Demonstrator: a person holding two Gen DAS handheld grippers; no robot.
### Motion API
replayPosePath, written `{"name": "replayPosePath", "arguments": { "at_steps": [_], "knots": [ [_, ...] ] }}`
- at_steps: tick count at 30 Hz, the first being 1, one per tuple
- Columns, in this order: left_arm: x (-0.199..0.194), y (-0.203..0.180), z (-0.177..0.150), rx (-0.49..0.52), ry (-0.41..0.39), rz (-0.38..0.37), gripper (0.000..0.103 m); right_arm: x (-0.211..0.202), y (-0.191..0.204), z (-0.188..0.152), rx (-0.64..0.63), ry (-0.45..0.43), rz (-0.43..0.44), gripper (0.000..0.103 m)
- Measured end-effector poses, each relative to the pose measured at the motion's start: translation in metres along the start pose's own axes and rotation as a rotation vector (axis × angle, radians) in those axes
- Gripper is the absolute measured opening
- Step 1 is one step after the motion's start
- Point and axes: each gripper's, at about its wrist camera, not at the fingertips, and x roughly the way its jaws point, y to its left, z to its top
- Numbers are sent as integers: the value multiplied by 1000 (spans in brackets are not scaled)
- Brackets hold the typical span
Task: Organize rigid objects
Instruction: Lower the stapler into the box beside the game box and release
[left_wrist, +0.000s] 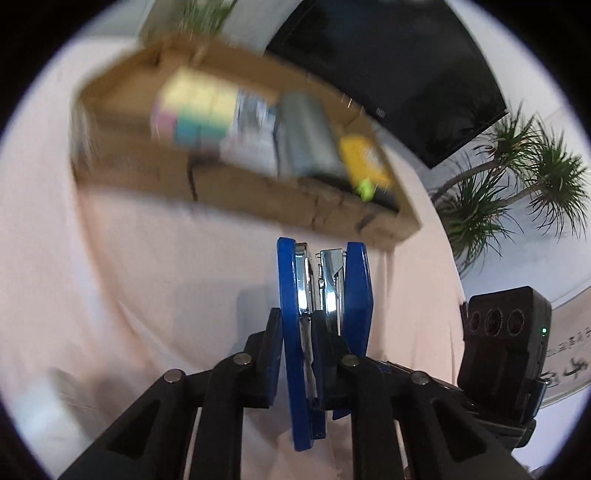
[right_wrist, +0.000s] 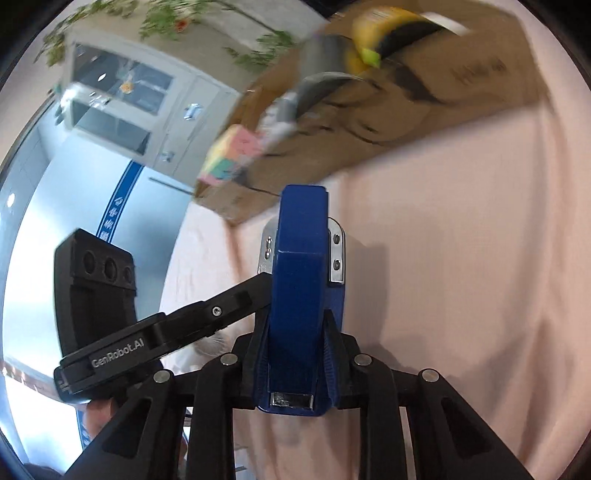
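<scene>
Both views motion-blurred in the background; near items sharp. Left wrist view: left gripper (left_wrist: 323, 354) has its fingers (left_wrist: 267, 354) narrow, clamped on a blue stapler (left_wrist: 321, 314) held on edge, chrome inner parts facing the lens, front end pointing away toward the box (left_wrist: 236, 192). Stapler is raised above the pink cloth (left_wrist: 129, 277) covering the desk, short of the box's near wall. The cardboard box sits toward the far edge of the desk; inside it, left to right: a block of coloured sticky notes (left_wrist: 192, 110), a pale blurred pack, a grey cylinder (left_wrist: 306, 136), a yellow item (left_wrist: 364, 162) with a green tip. At the right edge of that view, part of the other gripper's black camera housing (left_wrist: 506, 350). Right wrist view: left gripper's body (right_wrist: 122, 339) at left, its finger reaching to the stapler (right_wrist: 299, 295) from the side. Right gripper (right_wrist: 295, 354) fingers (right_wrist: 340, 354) also narrow, closed on the stapler's rear sides, top cover facing the lens. Box (right_wrist: 369, 122) beyond, upper right; notes (right_wrist: 232, 155), grey cylinder (right_wrist: 317, 74), yellow item (right_wrist: 376, 33) visible, all blurred. Cloth (right_wrist: 461, 277) fills the right.
</scene>
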Motion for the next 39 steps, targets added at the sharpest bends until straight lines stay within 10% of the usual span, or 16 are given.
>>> {"name": "replayPosePath", "arguments": {
  "at_steps": [8,17,26,33,37,39],
  "knots": [
    [-64,-2,128,129,-160,20,14,-16,104,79,-233,-161,7,23],
    [-8,55,260,82,-61,5,14,55,150,237,-256,-176,-104,23],
    [75,125,258,-71,120,-7,15,154,94,265,-143,8,-216,23],
    [83,111,257,-10,154,51,15,168,78,258,-110,-5,-297,23],
    [39,90,246,90,10,152,35,157,84,251,-89,-11,-304,34],
    [-5,71,230,191,-131,239,53,138,100,244,-146,-47,-299,56]
  ]
}}
